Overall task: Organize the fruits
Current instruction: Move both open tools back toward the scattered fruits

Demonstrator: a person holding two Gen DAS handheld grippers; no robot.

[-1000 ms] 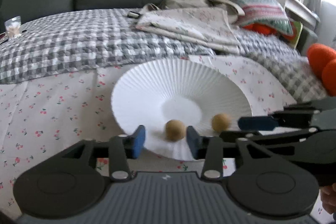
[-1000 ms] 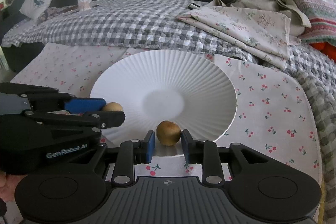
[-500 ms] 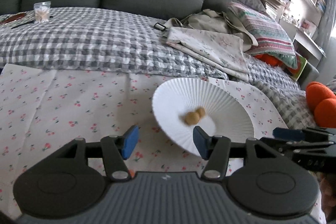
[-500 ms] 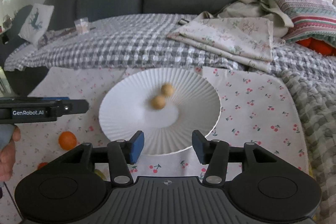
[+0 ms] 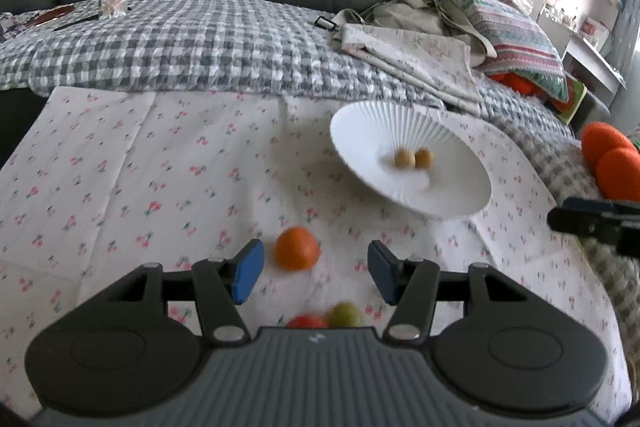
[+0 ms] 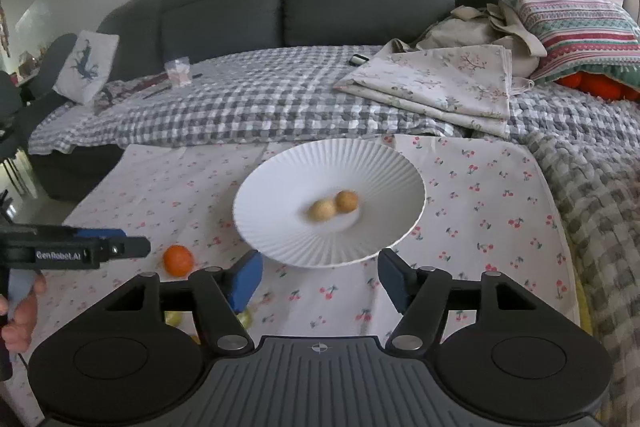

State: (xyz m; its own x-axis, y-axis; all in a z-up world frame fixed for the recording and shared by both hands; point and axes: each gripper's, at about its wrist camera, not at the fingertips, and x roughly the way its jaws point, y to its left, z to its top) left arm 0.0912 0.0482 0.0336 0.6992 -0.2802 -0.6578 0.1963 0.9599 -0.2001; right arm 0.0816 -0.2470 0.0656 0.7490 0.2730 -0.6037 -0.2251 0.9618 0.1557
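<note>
Change since earlier frames: both tongs pulled back from the plate and off the two brown fruits they had bracketed; right jaws just been opening, nothing between them; left jaws opened earlier in that second, likewise empty; fruits rolled together to the plate's middle.

Left wrist view, tongs: left gripper [image 5: 316, 269] stood moderately wide, blue pads bare, gripping nothing.
Left wrist view, fruit ahead: orange fruit [image 5: 298, 249] lay on the cherry-print cloth [image 5: 120, 167] just beyond the gap, nearer the left pad, apparently untouched.
Left wrist view, fruit below: green fruit [image 5: 346, 314] and red fruit [image 5: 306, 321] sat close under the tongs' body, partly hidden and blurred.
Left wrist view, plate: white ribbed plate [image 5: 360, 131] lay beyond the tips and off to the right, well apart, with two brown fruits [image 5: 414, 159] touching in its dip.
Left wrist view, reason: probably lined up on the orange fruit as the next pick, jaws already wide enough for it.

Right wrist view, tongs: right gripper [image 6: 320, 281] stood wide and empty, pads touching nothing.
Right wrist view, plate: near rim of white ribbed plate [image 6: 280, 187] showed just past the tips; two brown fruits [image 6: 334, 207] rested beyond, side by side, likely settled there by the sloped sides.
Right wrist view, other tongs: left gripper [image 6: 120, 247] reached in from the left, held by a hand [image 6: 18, 311], jaws edge-on, opening not readable here.
Right wrist view, loose fruit: orange fruit [image 6: 178, 259] lay left of the left pad; a pale green-yellow fruit [image 6: 244, 317] peeked from behind that pad's arm.
Right wrist view, reason: seemingly backed off after a delivery, several fruits not yet on the plate.
</note>
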